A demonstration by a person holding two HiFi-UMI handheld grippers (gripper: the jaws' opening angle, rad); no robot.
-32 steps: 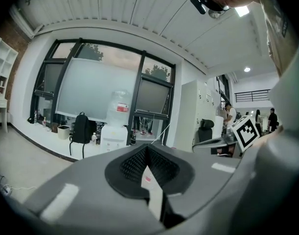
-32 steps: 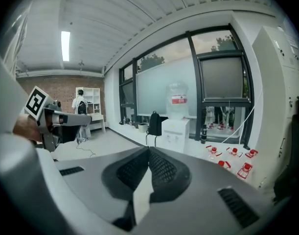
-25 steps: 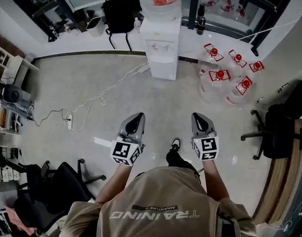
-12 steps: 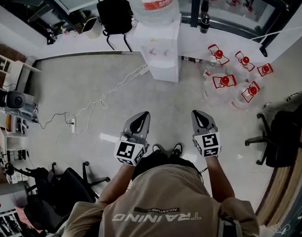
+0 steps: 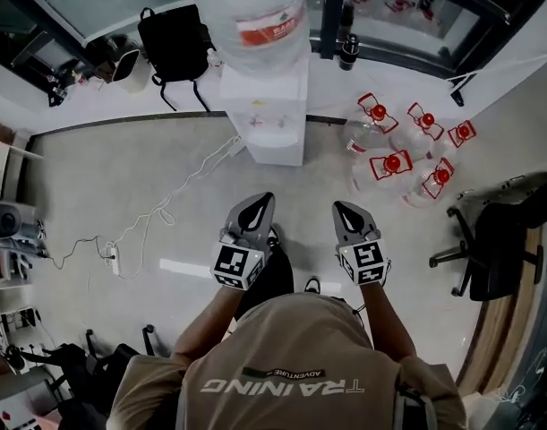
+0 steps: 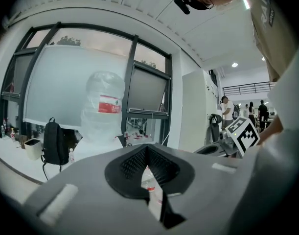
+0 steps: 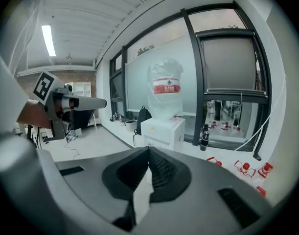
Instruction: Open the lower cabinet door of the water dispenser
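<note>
**Water dispenser [image 5: 266, 106], white, floor-standing**

Stood upright at the far edge of the floor [image 5: 121, 177], long axis vertical, front turned toward the grippers. Boxy smooth casing, topped by a translucent bottle [image 5: 248, 16]. Left gripper [image 5: 262, 200] and right gripper [image 5: 341, 208] are clenched, empty, well apart from it.

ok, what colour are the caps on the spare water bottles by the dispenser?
Red caps; the head view shows them best.
</note>
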